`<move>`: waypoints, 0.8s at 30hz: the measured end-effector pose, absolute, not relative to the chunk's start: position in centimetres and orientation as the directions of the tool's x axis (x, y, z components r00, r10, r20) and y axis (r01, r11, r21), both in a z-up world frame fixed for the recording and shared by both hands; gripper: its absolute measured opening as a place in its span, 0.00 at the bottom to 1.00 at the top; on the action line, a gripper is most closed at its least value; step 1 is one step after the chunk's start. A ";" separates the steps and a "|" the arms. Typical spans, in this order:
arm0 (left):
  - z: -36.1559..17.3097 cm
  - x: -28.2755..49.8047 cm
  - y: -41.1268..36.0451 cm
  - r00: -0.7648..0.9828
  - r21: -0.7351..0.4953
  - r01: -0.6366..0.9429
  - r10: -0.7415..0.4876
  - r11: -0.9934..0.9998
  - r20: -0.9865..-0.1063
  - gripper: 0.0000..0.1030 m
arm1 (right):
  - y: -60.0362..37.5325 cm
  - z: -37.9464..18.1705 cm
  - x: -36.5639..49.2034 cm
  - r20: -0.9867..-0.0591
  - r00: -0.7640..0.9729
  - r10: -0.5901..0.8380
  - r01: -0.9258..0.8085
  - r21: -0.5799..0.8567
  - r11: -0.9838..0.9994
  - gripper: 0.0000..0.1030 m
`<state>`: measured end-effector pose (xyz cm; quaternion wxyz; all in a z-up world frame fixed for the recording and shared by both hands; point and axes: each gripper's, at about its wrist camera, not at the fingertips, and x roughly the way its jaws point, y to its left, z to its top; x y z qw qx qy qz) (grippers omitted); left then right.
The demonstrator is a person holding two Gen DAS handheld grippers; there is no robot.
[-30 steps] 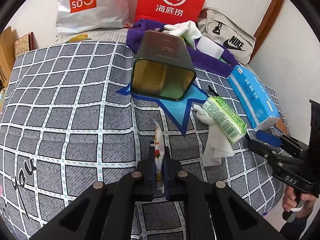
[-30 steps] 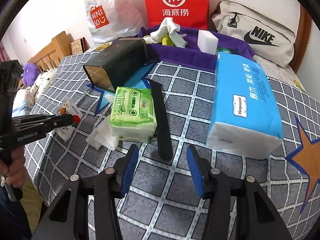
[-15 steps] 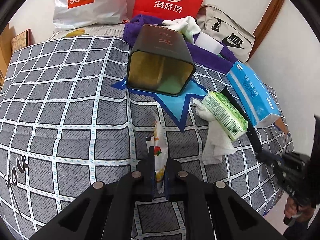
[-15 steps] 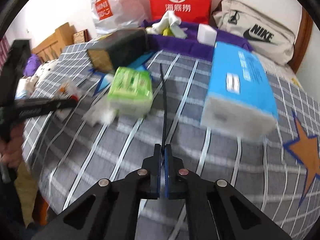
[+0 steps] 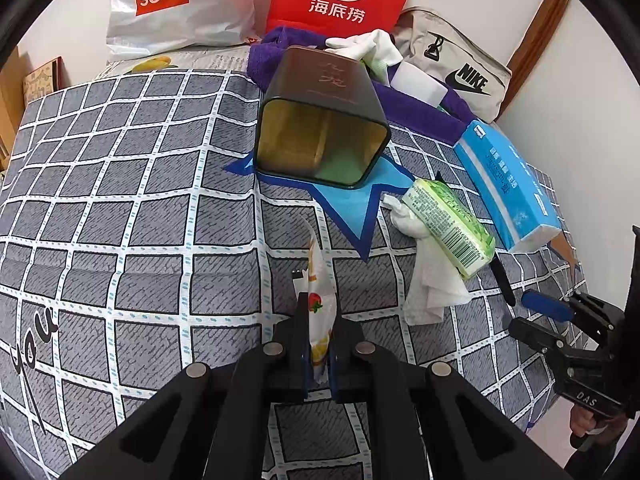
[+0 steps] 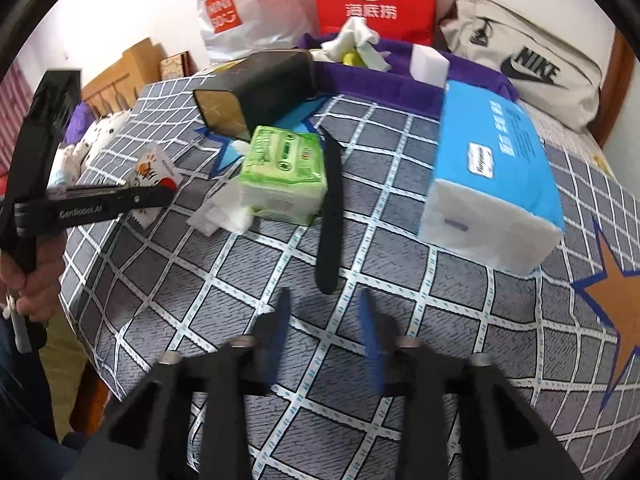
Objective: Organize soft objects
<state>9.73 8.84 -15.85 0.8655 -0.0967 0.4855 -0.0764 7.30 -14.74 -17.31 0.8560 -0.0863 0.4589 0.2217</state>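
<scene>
Strap (image 6: 330, 216) on the bed (image 6: 400, 320), black, long axis running six to twelve, near end at twelve o'clock just ahead of my right gripper (image 6: 326, 340), whose empty jaws are opening. My left gripper (image 5: 319, 344) pinches a small snack packet (image 5: 320, 296), farther off.

Bed with grey checked cover (image 5: 120, 184). Lying on it: open dark tin (image 5: 320, 128) on its side, green tissue pack (image 6: 284, 172) over a white tissue (image 5: 430, 280), black strap (image 6: 332, 208), blue tissue pack (image 6: 492, 168), purple towel (image 6: 400, 76).
</scene>
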 end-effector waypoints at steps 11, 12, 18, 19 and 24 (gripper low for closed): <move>-15.9 9.8 8.8 0.514 -0.235 0.043 -0.223 0.971 -0.828 0.07 | -12.0 -18.2 10.8 -0.813 0.540 0.218 -0.466 -0.073 0.882 0.30; -15.9 9.9 8.8 0.514 -0.239 0.040 -0.225 0.970 -0.828 0.07 | -11.9 -18.2 10.9 -0.809 0.543 0.226 -0.474 -0.073 0.877 0.09; -16.0 9.9 8.6 0.522 -0.232 0.048 -0.223 0.971 -0.824 0.07 | -13.8 -17.8 9.8 -0.818 0.525 0.237 -0.450 -0.030 0.893 0.03; -16.0 9.9 8.6 0.521 -0.233 0.049 -0.224 0.971 -0.824 0.07 | -14.0 -17.8 9.4 -0.822 0.515 0.244 -0.453 -0.019 0.891 0.03; -16.0 10.0 8.6 0.520 -0.233 0.053 -0.226 0.971 -0.823 0.07 | -14.3 -18.2 7.6 -0.840 0.482 0.248 -0.474 -0.012 0.880 0.03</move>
